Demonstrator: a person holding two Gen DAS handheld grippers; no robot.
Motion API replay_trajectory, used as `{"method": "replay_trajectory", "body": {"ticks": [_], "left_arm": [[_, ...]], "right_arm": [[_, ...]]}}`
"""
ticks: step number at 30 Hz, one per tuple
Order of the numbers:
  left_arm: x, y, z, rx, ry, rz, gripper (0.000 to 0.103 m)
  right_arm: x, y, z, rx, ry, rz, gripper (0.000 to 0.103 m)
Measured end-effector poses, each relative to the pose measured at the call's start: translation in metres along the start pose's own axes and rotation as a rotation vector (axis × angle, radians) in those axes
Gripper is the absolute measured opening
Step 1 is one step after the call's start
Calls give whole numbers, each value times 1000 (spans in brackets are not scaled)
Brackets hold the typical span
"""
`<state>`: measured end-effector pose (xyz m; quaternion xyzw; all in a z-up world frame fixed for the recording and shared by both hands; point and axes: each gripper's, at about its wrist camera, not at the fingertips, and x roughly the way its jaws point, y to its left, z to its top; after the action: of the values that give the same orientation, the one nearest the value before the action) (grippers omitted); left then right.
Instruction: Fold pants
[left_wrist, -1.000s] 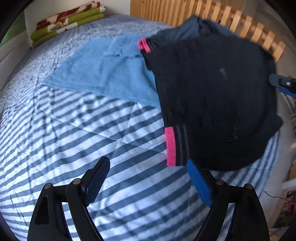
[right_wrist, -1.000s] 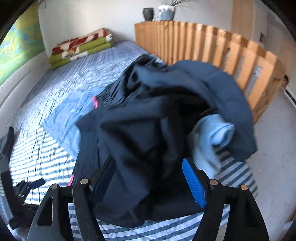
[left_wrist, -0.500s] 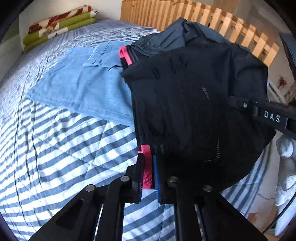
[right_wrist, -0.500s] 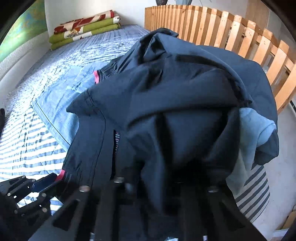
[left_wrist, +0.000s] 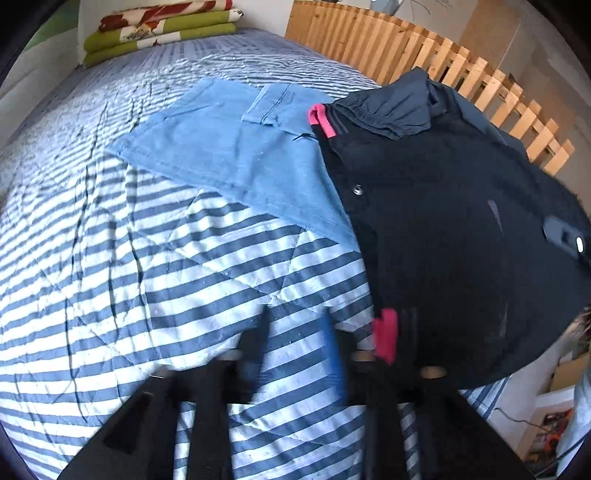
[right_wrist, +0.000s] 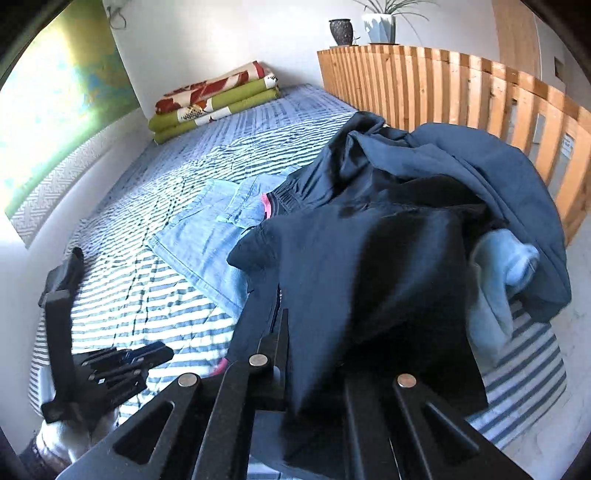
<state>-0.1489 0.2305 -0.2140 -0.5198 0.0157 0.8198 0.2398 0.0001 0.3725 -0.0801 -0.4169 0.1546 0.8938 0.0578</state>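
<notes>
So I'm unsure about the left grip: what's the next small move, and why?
Probably re-close the left gripper on the pink cuff: its jaws are opening with only bedspread between them, while the right gripper is shut on the dark pants.

Striped bed (left_wrist: 110, 258), folded blankets (right_wrist: 214, 99), slat rail (right_wrist: 461, 85), 2 pots (right_wrist: 341, 31).

Both wrist views look down, sharing the bed (left_wrist: 110, 258).
</notes>
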Motion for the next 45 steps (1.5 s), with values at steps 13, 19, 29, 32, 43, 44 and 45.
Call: {"method": "replay_trajectory", "body": {"ticks": [13,19,29,32,43,44,45], "left_arm": [[32,-52,-15,136,32,-84,78],[31,-44,-12,68,48,-121,78],[-6,-22,-21,55,-5,-81,78],[-18,-4,-13,19,-25,-63,79],[-88,25,24,-24,-158,-3,80],[-93,27,27,-23,-169,5,80],[-100,30,29,-22,-179,15,80]], "right_arm": [[-3,-12,-31,-19,71,-43,3],[-22,-5,-18,-1,45,45,3],[-52,2,26,-104,41,-1,11],[-79,-29,39,-49,-52,-66,32],[32,-113,135,58,-21,-278,73],[49,-112,143,63,-8,-274,73],[63,-109,149,57,1,-280,73]]}}
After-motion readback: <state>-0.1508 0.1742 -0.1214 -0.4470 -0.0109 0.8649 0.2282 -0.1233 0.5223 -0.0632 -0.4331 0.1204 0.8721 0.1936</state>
